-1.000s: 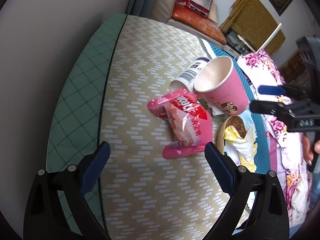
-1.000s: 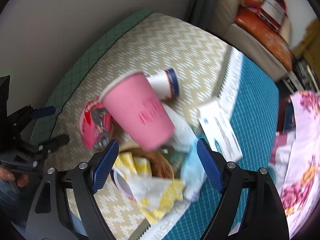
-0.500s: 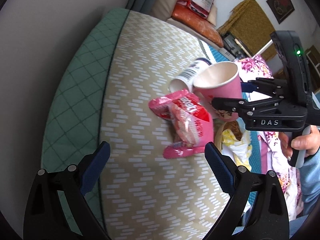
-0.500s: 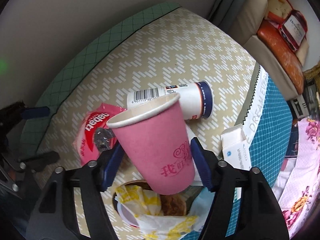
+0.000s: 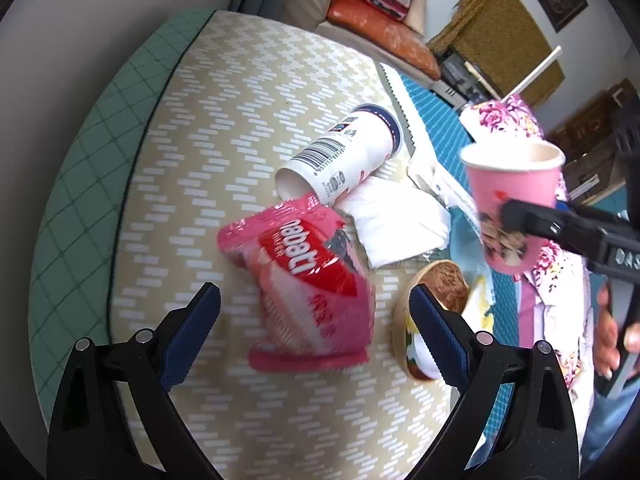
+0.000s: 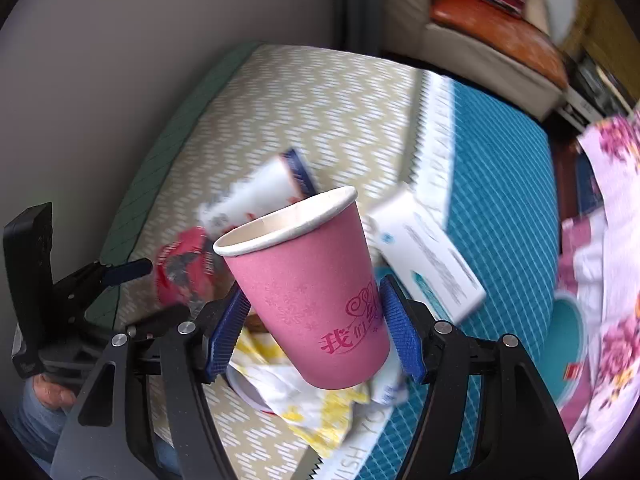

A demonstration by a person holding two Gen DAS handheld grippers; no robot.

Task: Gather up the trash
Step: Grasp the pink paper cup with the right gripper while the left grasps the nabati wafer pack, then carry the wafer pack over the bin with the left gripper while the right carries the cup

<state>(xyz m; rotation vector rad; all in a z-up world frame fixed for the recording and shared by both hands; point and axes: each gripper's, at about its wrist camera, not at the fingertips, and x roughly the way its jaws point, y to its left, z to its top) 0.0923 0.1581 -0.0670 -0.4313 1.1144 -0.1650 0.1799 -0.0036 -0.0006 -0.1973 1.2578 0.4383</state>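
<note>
A: The pink paper cup is not on the bed anymore. The right gripper closed its 2 blue pads on the lower part of the cup and lifted it, so now it hangs in the air, tilted, above the yellow wrapper near the bed's front edge

B: So piece 1 of the trash is collected. And the left gripper?

A: Its jaws are wide open and hold nothing. It came closer to the pink snack wrapper, which lies between its fingers but is not touched, in the middle of the beige cover

B: What remains?

A: The white cup on its side just behind the wrapper, a white napkin touching both, and a small bowl with food to the right. I think the cup must go to a bin next, but no bin is visible
</note>
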